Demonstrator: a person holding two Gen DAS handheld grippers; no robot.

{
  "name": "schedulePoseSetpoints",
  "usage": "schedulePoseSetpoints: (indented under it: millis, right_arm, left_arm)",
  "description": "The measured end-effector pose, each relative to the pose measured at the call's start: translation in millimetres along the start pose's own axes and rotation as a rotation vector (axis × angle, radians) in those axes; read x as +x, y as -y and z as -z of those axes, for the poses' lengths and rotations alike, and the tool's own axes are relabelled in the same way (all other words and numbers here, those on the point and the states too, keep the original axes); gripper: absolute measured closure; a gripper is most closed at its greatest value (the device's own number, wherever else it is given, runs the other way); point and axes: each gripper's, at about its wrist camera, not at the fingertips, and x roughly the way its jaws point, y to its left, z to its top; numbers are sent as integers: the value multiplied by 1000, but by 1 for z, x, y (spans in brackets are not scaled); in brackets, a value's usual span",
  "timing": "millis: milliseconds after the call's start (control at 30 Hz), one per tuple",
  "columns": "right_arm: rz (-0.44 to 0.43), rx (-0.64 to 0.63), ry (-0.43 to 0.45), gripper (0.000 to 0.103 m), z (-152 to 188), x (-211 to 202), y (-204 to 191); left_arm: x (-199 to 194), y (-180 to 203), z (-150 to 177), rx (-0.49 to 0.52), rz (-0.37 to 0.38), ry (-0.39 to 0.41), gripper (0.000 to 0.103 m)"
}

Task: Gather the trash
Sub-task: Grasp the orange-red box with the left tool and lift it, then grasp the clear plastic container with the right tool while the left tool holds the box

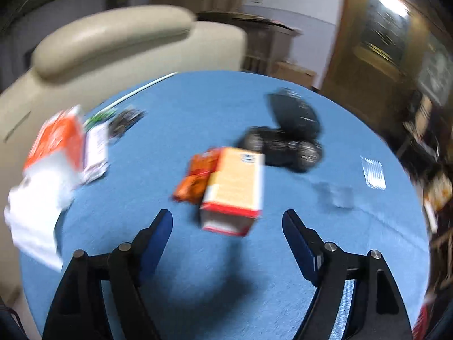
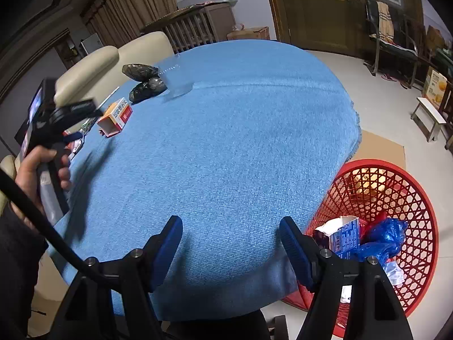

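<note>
Trash: an open-ended orange-and-cream carton (image 1: 233,189) lies on the blue tablecloth (image 1: 198,255) just ahead of my left fingers, with an orange packet (image 1: 195,180) touching its left side.
Black bags: two crumpled black plastic bags (image 1: 288,136) sit just beyond the carton (the left view is blurred, so finer detail is lost).
Far left pile: an orange-and-white box (image 1: 56,138) and white paper (image 1: 36,212) near the cloth's edge, by the cream chair (image 1: 113,45).
Left gripper (image 1: 228,222): my fingers stand wide apart, holding nothing, the carton's near end between their tips.
Right gripper (image 2: 230,228): spread wide too, nothing in it, over the near edge of the cloth.
Basket: a red mesh basket (image 2: 419,198) on the floor to my right, beside the table, holding a torn blue-and-white carton (image 2: 344,236) and a blue plastic bag (image 2: 382,236).
</note>
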Motion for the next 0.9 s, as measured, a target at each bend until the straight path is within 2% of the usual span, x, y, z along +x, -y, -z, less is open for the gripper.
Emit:
schedulePoseSetpoints:
  millis: [100,200,233,267,333,433,600,733,900]
  right_arm:
    - [8,4,3,29,0,-2,2]
    - [20,20,4,29,-1,-4,8]
    - [23,25,4,29,-1,-5,10]
    - [25,29,3,29,-1,-5,11]
    - [24,30,1,29,-2,-5,11]
    - [19,14,9,29,-2,-7,7]
    - [9,2,10,29,0,-7,1]
    - [0,-10,2,29,2,-5,-6]
    - [-14,-48,-8,29,-1,1,-21]
  left_arm:
    - [19,13,-10,75,-42,-2,23]
    - [34,14,-15,71,-41,-36,23]
    - [38,13,-15,71,-28,-50,31]
    - [42,12,-16,76,-19,-65,56]
    - [42,10,-14,74,-5,-99,56]
    - [24,7,-5,70,38,-99,56]
    - [-19,1,31,77,84,-99,56]
    - [-42,-15,59,74,77,-123,56]
    - [-34,-32,73,55,31,-151,54]
